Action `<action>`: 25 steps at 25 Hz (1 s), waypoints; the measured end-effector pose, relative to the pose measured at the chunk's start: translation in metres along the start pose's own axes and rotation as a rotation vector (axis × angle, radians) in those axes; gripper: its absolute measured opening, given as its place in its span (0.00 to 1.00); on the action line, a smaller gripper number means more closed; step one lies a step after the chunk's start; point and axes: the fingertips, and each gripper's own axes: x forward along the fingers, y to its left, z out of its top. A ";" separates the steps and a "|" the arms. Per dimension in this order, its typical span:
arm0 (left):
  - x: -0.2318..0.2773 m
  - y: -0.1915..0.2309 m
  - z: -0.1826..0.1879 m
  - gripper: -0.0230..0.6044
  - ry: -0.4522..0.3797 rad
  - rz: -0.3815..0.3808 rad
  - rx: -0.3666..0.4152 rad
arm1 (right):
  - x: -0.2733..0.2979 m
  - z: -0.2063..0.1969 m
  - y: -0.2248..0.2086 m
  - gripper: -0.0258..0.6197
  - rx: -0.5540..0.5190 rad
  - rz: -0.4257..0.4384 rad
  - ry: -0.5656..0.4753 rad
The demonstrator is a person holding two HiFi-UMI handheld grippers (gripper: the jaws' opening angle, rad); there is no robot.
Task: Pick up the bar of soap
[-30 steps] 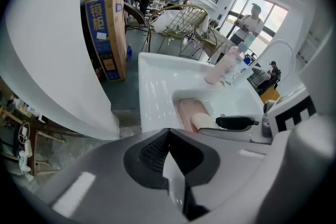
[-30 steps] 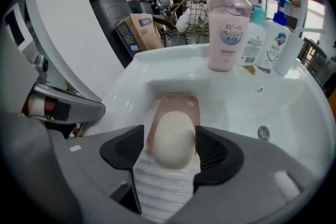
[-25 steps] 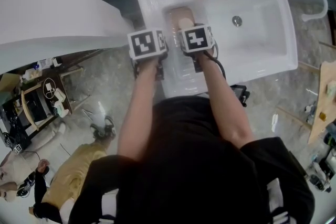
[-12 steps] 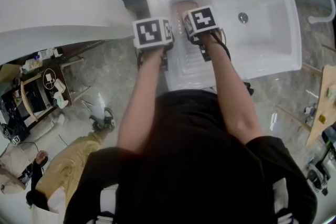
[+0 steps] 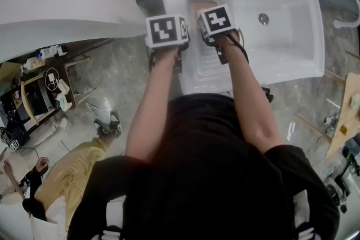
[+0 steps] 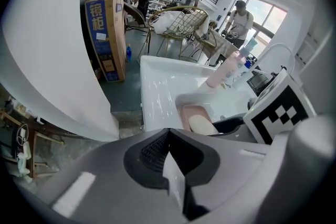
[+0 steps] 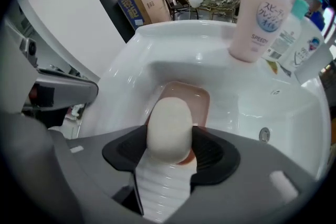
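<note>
Two grippers sit at upper centre of the head view, the left gripper and the right gripper, over the left end of the white sink.

Left gripper view: the jaws are pressed together and empty. The bar of soap rests at centre right on a pink dish.

Right gripper view: the pads pinch the smooth, pale oval bar at frame centre. The grasp looks made; the lift remains.

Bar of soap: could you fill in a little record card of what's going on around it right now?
Soap: bar of soap, pale, oval
Place: over the pink soap dish in the white sink
Right gripper: jaws closed on the soap's sides
Left gripper: shut, empty
Nearby: pink bottle on the sink's rim
</note>
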 end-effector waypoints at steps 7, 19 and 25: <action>0.000 -0.003 -0.003 0.04 0.000 -0.004 0.009 | 0.005 -0.008 -0.019 0.47 -0.044 -0.095 0.103; -0.005 -0.004 -0.006 0.04 -0.006 -0.019 0.003 | 0.004 -0.003 -0.028 0.46 -0.039 -0.109 0.125; -0.010 -0.001 -0.010 0.04 -0.014 -0.021 -0.002 | -0.007 -0.002 -0.019 0.45 -0.017 -0.103 -0.027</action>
